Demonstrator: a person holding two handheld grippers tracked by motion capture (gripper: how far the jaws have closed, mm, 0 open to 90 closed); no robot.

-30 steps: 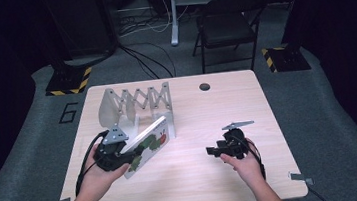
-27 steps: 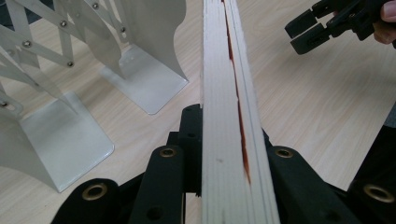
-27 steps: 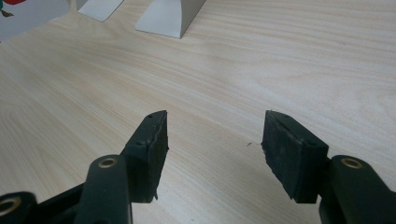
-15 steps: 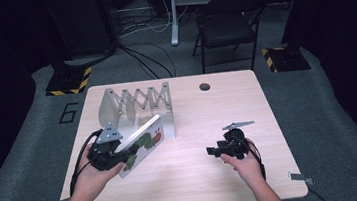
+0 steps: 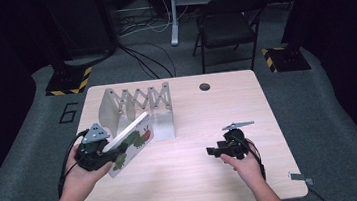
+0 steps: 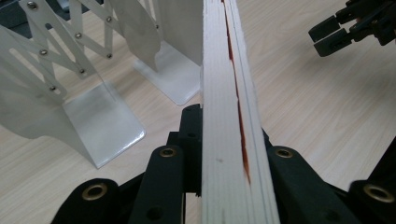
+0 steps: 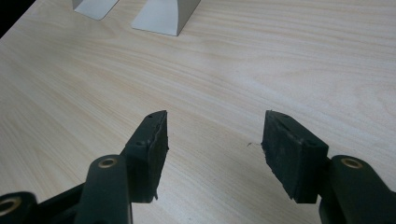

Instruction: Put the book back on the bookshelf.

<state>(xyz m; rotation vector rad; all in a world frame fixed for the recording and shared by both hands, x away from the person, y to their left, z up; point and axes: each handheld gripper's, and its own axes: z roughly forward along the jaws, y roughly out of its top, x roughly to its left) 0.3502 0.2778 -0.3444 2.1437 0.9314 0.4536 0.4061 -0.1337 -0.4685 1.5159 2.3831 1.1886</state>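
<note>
A white board book [image 5: 131, 137] with a green picture on its cover is tilted just above the table, in front of the metal accordion book rack [image 5: 139, 102]. My left gripper [image 5: 105, 152] is shut on the book's lower end. In the left gripper view the book's page edge [image 6: 223, 60] runs straight up between the jaws, with the rack's plates [image 6: 93, 70] to its left. My right gripper [image 5: 212, 151] rests low over the table at the right, open, and the right gripper view [image 7: 214, 135] has only bare wood between its pads. The right gripper [image 6: 348, 28] also shows far off.
The wooden table [image 5: 195, 179] has a round cable hole [image 5: 204, 86] near its far edge. A folding chair [image 5: 226, 22] stands behind the table. The rack's end plates [image 7: 161, 16] sit ahead of the right gripper.
My left gripper has carried the book to the left and slightly up, away from the rack's end plate. The right gripper has kept still.
</note>
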